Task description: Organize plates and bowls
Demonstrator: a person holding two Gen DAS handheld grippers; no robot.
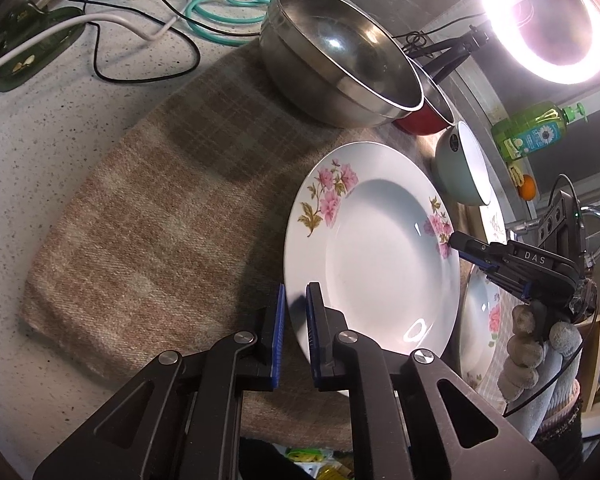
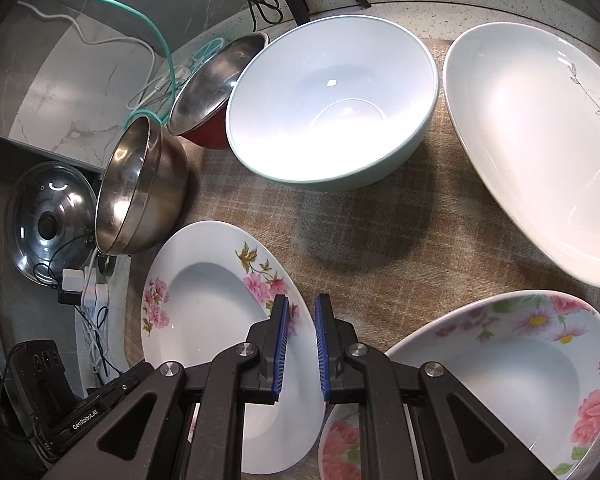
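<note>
- On the bench, over a plaid cloth, the sorting looks barely begun: every dish I can see lies by itself, none on another, though a red bowl and a steel bowl press close together.
- The pink-flower plate sits at the cloth's edge, between the two tongs. The left tongs are drawn narrow on its near rim and seem to pinch it. The right tongs are narrow on the opposite rim, which runs between the pads, so I judge that they grip it too. I would guess that this plate is the one in hand.
- Yet to be dealt with: a pale green bowl, a white plate with a grey sprig, and a deep plate with big roses just beside the right tongs.
- A glass lid lies off the cloth, among cables.
- Writing: "DAS" on the right tongs' body in the left view, "GenRobot.AI" on the left tongs' body in the right view. The soap bottle shows a daisy, but its print is too small to read.
</note>
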